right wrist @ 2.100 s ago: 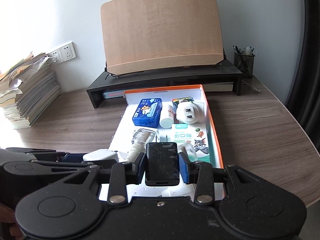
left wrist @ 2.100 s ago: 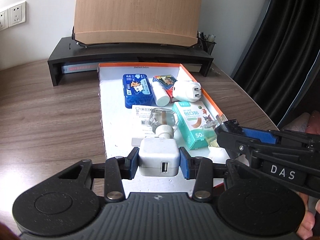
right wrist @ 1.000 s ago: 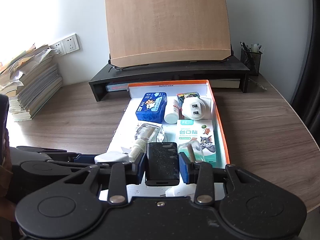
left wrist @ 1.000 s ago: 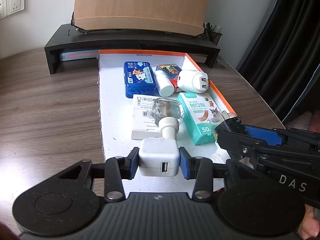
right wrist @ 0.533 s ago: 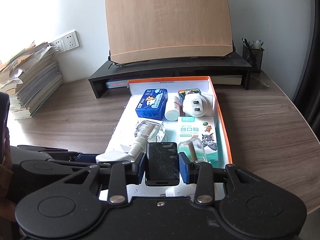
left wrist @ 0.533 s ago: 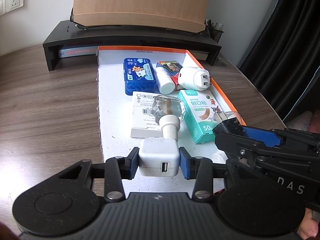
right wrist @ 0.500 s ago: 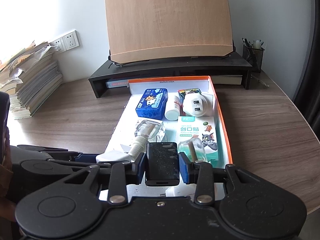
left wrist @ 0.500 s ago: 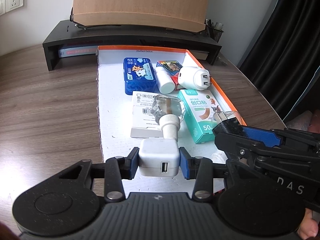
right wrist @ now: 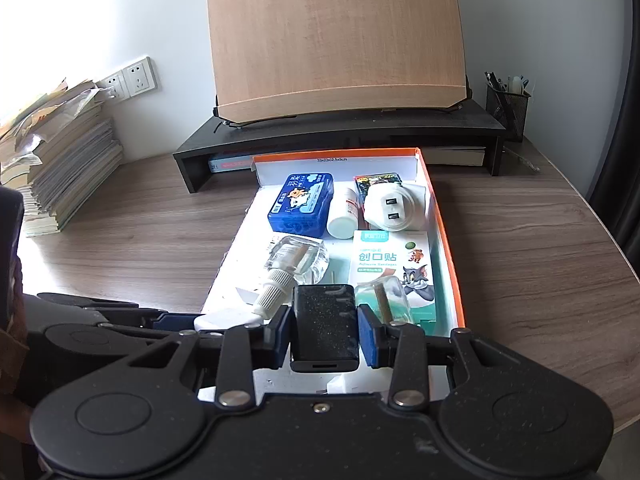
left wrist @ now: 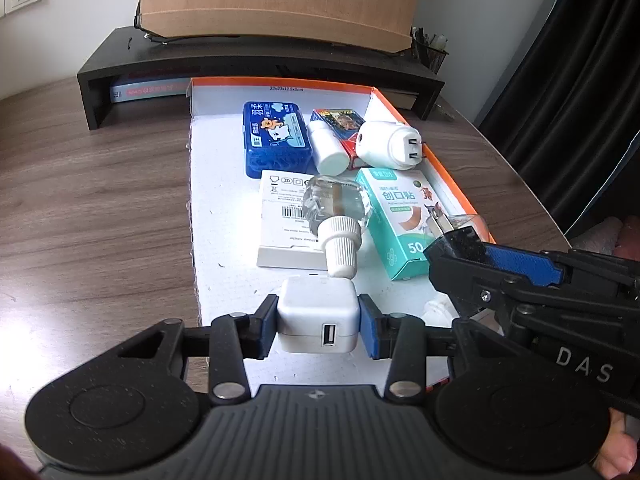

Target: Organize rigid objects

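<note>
Left wrist view: the left gripper (left wrist: pixel 318 326) clamps a white charger (left wrist: pixel 318 320) over the box's (left wrist: pixel 440 184) near end; the right gripper (right wrist: pixel 324 330) beside it pinches a black charger (right wrist: pixel 324 326).

Left gripper (left wrist: pixel 318 322), with white charger (left wrist: pixel 318 315) clamped: now farther back from tray's (left wrist: pixel 280 84) far end than 2.1 s ago; clear bottle (left wrist: pixel 334 216) cap, formerly right at charger, now just beyond it. White box (left wrist: pixel 286 220) under bottle more exposed.

Right gripper (right wrist: pixel 324 330), with black charger (right wrist: pixel 324 326) clamped: now higher and farther back; bandage box (right wrist: pixel 390 264) and second small bottle (right wrist: pixel 382 300) lie more in view.
</note>
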Demonstrator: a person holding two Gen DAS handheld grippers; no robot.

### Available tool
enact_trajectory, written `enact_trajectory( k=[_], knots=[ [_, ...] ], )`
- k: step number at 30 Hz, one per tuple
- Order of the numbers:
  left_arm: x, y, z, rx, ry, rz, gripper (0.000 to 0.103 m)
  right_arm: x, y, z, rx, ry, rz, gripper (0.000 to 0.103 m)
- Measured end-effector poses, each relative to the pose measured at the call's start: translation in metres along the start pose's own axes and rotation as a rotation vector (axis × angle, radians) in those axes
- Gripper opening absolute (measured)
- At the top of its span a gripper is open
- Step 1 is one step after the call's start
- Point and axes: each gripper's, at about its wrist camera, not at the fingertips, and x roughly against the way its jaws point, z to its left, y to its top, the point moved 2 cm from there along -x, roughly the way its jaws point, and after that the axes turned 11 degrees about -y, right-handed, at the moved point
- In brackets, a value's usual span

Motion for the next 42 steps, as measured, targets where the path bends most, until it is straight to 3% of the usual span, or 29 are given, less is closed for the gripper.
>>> enact_trajectory(
  k=[12, 22, 33, 38, 42],
  knots=[
    [-0.012, 0.002, 0.007, 0.009, -0.047, 0.006, 0.043, -0.004, 0.001, 0.001, 0.005, -0.001, 0.006, 0.044],
    [0.013, 0.002, 0.019, 0.049, 0.007, -0.001, 0.076, -0.008, 0.0, 0.006, 0.005, -0.017, 0.026, 0.046],
    [0.057, 0.006, 0.025, 0.068, 0.092, -0.057, 0.103, 0.024, 0.006, 0.014, -0.045, -0.09, -0.068, 0.072],
    [0.074, 0.003, 0.018, 0.077, 0.111, -0.061, 0.103, 0.044, 0.001, 0.018, -0.077, -0.141, -0.084, 0.073],
    [0.084, -0.001, 0.011, 0.045, 0.135, -0.062, 0.103, 0.059, -0.009, 0.018, -0.114, -0.186, -0.075, 0.081]
  ],
)
